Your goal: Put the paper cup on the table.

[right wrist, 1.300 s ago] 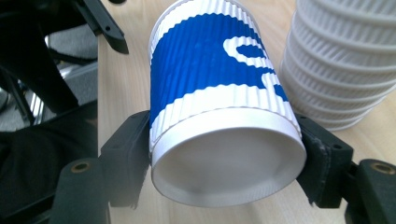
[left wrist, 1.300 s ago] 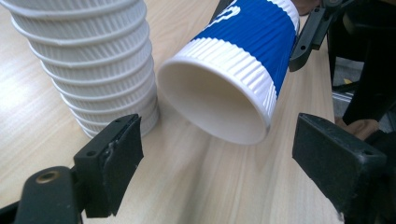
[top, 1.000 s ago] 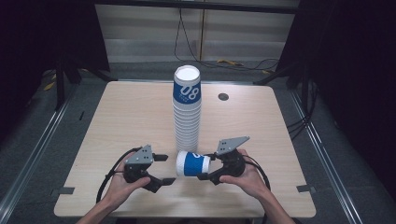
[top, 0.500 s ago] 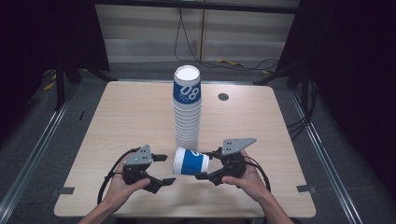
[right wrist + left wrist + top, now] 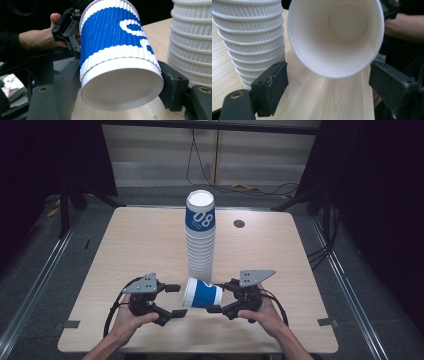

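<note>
Near the table's front edge, the right gripper [image 5: 215, 302] clamps the blue paper cup [image 5: 202, 293] by its base — mouth turned toward the left gripper [image 5: 176, 300], whose jaws gape wide, empty, ready to take the rim.

Ribbed cup [image 5: 117, 50] — blue, white bands

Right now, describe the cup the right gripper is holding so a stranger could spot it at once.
On the wooden table, find the tall stack of cups in the middle. Just in front of its base, toward the person, the single cup lies sideways, base clamped in the right gripper, open mouth toward the open left gripper. Unlike the stacked cups, it is alone, off the table and horizontal.
</note>
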